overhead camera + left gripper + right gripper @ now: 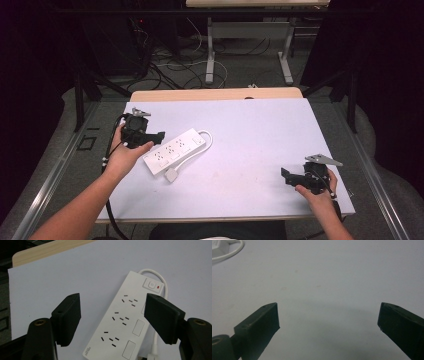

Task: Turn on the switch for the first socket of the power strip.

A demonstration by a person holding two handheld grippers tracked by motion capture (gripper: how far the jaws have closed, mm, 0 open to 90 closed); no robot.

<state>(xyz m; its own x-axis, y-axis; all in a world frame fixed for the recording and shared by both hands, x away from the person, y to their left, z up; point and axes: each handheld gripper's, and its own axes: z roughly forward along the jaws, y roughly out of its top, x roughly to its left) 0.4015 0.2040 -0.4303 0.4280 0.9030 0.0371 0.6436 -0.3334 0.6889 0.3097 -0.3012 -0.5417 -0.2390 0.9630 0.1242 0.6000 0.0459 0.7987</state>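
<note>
Left claw (112,320): jaws spread, nothing pinched, above the power strip (125,322) near the bench's left edge. Centre both jaws across its long sides before closing.

White power strip (176,150), flat, diagonal, table's left

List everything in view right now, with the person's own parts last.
power strip: one, white, left-centre of the sheet, three socket groups, a switch at its far end
cord: one, white, loops from the strip's far end
plug: one, white, at the strip's near end
sheet: one, white, covering the table
table: one, light wood, edge showing beyond the sheet
left tongs: black, open above the strip
right tongs: black, open over bare sheet, near right
</note>
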